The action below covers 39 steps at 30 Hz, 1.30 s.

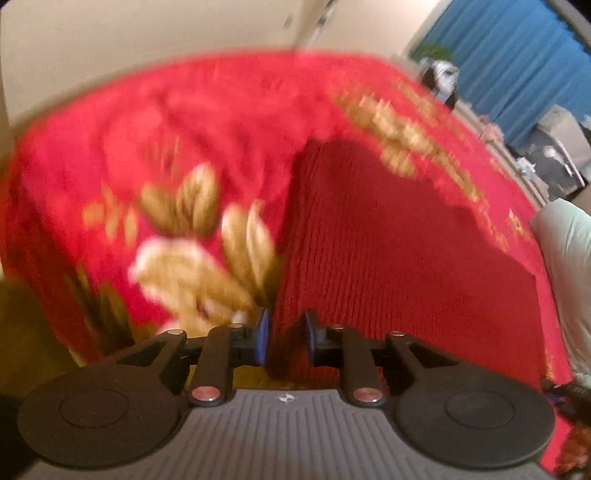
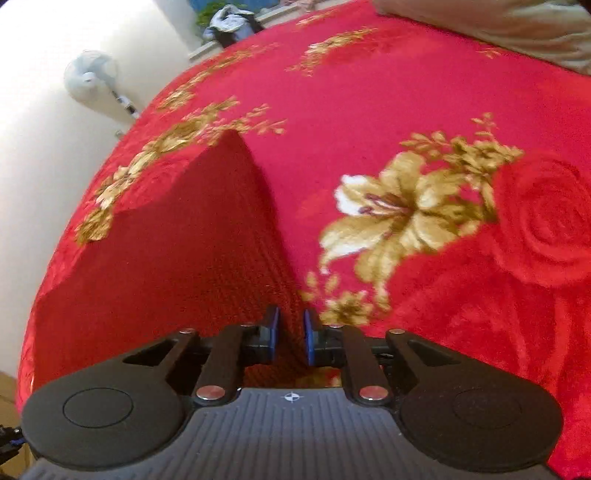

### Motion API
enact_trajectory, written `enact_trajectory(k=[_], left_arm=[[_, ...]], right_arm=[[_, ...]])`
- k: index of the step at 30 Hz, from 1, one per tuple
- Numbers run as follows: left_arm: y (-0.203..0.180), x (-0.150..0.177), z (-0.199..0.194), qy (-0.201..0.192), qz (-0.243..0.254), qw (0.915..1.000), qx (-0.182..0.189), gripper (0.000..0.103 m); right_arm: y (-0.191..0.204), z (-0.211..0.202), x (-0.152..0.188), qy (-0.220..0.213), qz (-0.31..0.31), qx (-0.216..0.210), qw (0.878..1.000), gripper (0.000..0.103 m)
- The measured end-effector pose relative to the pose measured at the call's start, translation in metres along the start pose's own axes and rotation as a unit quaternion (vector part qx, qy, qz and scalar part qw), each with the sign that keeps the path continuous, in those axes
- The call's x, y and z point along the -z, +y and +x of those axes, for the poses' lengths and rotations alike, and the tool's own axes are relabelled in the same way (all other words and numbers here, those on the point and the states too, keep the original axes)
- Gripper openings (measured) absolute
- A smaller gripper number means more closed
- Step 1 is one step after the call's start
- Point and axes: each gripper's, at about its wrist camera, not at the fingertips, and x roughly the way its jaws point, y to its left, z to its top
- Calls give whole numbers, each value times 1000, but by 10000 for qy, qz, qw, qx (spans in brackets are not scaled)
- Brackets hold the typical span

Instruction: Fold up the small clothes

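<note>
A dark red knitted garment (image 1: 388, 251) lies on the red flowered blanket (image 1: 207, 122) of a bed. In the left wrist view my left gripper (image 1: 286, 338) is shut on the garment's near left corner, cloth pinched between the blue pads. In the right wrist view the same garment (image 2: 177, 251) spreads to the left, and my right gripper (image 2: 290, 334) is shut on its near right corner. The far corner of the garment (image 2: 236, 147) is raised into a point. The left wrist view is blurred by motion.
The flowered blanket (image 2: 406, 110) covers the whole bed. A pale pillow (image 2: 517, 29) lies at the far right edge. A white fan (image 2: 90, 75) stands by the wall. Blue curtains (image 1: 517, 55) and clutter sit beyond the bed.
</note>
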Motion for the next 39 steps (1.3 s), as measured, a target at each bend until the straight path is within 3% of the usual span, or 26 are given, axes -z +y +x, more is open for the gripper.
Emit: enact_trajectory(k=[2,4,7,9,11,14,15,17,26,29,39], left_arm=[[-11,2,-17,-535,432,9976,-117,22],[-19,3,-23,-729,652,9951,153,22],[-31,9,-13,-434,826,9946,455,22],[-33,14,10,232,826,9960,260,21],[-31,20,26,590,842,9947,22,21],[-37,16,11,210,930,9953,191,28],[-40,17,5,41,993,9948,229,31],[-43,18,-1,-134,1063,9938,287,31],[-58,40,-23,-217,779,9933,820,33],[-58,48,-22,-79,617,9938,923,44],[-45,56,8,570,-131,9921,1110,48]], right_arm=[[10,-19,-4,-585,-317,19,9978,19],[20,-30,-3,-896,-666,-110,9937,22],[24,-14,3,-424,-778,-287,9957,22],[24,8,8,34,-955,119,9954,22],[27,10,10,62,-1024,222,9945,22],[35,-1,8,-179,-1111,104,9936,28],[37,-6,8,-283,-1176,91,9926,34],[39,-10,10,-379,-1284,114,9909,36],[49,-13,9,-611,-1601,215,9850,36],[48,-15,8,-635,-1595,194,9850,41],[49,-23,4,-693,-1571,65,9851,41]])
